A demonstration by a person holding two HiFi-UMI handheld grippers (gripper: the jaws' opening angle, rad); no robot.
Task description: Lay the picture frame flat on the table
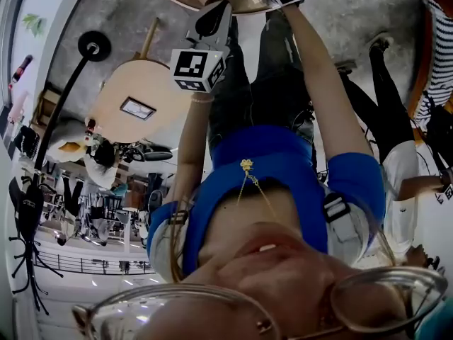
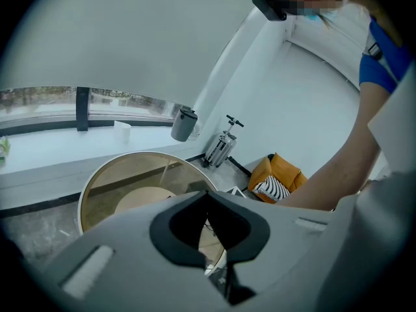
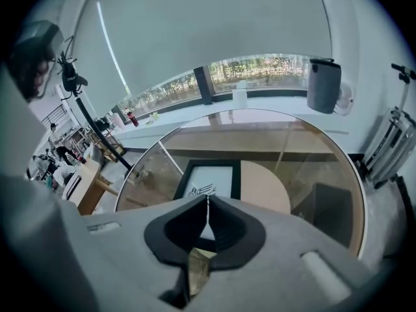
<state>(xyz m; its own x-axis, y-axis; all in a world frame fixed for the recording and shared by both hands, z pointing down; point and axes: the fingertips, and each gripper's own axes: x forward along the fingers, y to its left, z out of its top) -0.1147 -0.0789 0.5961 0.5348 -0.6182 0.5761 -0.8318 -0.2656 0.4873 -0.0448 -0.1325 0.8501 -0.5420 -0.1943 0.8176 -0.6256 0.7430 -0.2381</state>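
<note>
Right gripper view: the right gripper (image 3: pixel 207 200) has its dark jaws pressed together, tips meeting above the table.
Left gripper: the left gripper (image 2: pixel 208 197) is likewise closed, tip against tip, over the near rim of the same table.
Picture frame: the picture frame (image 3: pixel 209 179) lies flat on the glass just beyond the right gripper's tips, apart from them.
Frame's look: a thin black border around a white sheet with a small dark drawing near its lower edge.
Surface: a round glass table (image 3: pixel 312 142) with a pale rim; a beige disc (image 3: pixel 263 186) shows through the top.
Room: grey concrete floor, curved white wall, a wide roller blind (image 3: pixel 214 25) over a low band of window.
Ledge: a grey cylinder (image 3: pixel 324 85) and a white cup (image 3: pixel 240 98) stand on the sill.
Only in the right gripper view: the frame itself, a folded scooter (image 3: pixel 398 142) at the right, a wooden side table (image 3: pixel 88 184) at the left.
Only in the left gripper view: an orange cushion (image 2: pixel 281 171) with a striped pillow (image 2: pixel 272 188) on the floor, and the person's bare arm (image 2: pixel 338 168).
Only in the head view: both marker cubes, the person's blue top (image 1: pixel 276 168), a second round wooden table (image 1: pixel 131 83) well apart, and bystanders (image 1: pixel 396 154) at the right.
</note>
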